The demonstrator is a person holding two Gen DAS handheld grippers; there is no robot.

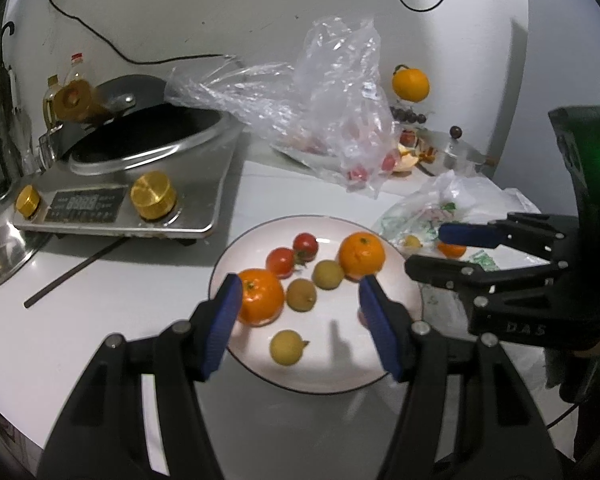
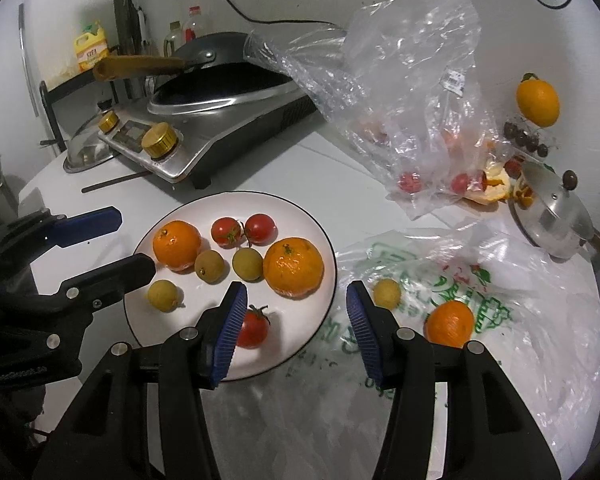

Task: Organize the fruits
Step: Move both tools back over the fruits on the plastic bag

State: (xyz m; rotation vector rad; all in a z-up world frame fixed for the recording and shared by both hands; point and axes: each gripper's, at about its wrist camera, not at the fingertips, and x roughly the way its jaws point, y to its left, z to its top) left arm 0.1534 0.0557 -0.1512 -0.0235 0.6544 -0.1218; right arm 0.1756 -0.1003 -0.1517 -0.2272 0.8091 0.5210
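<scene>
Looking left to right, we see the cooker [image 2: 204, 136] at the back, then our left gripper [image 1: 300, 320] hanging over the white plate [image 2: 300, 216], jaws partly apart and gripping nothing. On that plate lie two oranges [image 2: 294, 266], three tomatoes [image 2: 226, 231] and three small yellow-green fruits [image 2: 209, 266]. Our right gripper [image 2: 296, 332] hangs over the plate's near rim, jaws likewise apart and empty. Further right, one orange [image 2: 450, 324] and one small fruit [image 2: 387, 293] rest on the printed bag [image 2: 500, 280].

Glossy plate [image 2: 300, 216], crinkled clear plastic bag [image 2: 412, 92]
</scene>
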